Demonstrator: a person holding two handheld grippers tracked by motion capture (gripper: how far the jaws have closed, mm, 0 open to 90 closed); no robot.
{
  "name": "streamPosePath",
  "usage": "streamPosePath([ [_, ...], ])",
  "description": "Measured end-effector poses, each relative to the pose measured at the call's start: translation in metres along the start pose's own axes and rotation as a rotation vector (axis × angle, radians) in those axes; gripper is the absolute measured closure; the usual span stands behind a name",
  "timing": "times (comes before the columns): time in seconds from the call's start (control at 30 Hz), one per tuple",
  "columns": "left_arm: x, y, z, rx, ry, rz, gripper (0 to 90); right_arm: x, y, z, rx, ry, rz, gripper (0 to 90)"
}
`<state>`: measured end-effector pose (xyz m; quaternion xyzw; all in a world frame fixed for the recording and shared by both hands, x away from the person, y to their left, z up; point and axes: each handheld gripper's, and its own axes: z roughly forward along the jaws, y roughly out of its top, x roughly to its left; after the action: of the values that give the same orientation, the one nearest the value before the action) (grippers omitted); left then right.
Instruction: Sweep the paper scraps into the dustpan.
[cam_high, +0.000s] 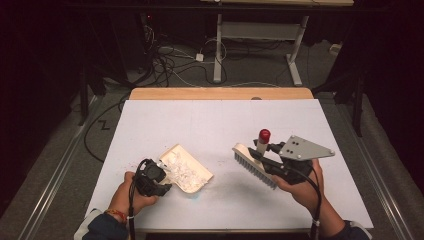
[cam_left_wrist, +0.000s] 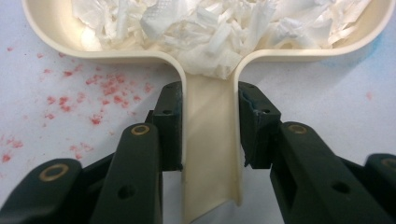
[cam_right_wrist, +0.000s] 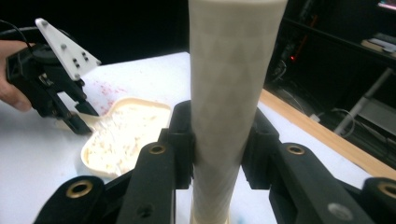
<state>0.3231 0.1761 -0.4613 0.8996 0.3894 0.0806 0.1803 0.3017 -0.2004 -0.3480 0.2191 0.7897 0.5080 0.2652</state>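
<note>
A cream dustpan lies on the white table cover at centre left, full of white paper shreds. My left gripper is shut on the dustpan's handle, with one pad pressed on each side. Right of centre, my right gripper is shut on the cream handle of a hand brush, held above the table with its grey bristles tilted down to the left. The right gripper view also shows the dustpan and the left gripper farther off.
Red crumbs are scattered on the cover beside the dustpan handle. A red-capped white stick rises just behind the brush; whether it belongs to the brush I cannot tell. The table's wooden far edge shows, with cables and a desk frame on the floor beyond.
</note>
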Motion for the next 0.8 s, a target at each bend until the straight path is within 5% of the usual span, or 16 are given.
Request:
streamPosePath([
  [0.43, 0.008, -0.002, -0.003, -0.037, -0.005, -0.055, 63.1, -0.03, -0.025, -0.052, 0.051, -0.013, 0.07, 70.3],
  [0.8, 0.019, -0.008, -0.006, -0.071, 0.019, -0.127, 63.1, -0.033, -0.045, -0.081, 0.111, 0.014, 0.105, 70.3],
])
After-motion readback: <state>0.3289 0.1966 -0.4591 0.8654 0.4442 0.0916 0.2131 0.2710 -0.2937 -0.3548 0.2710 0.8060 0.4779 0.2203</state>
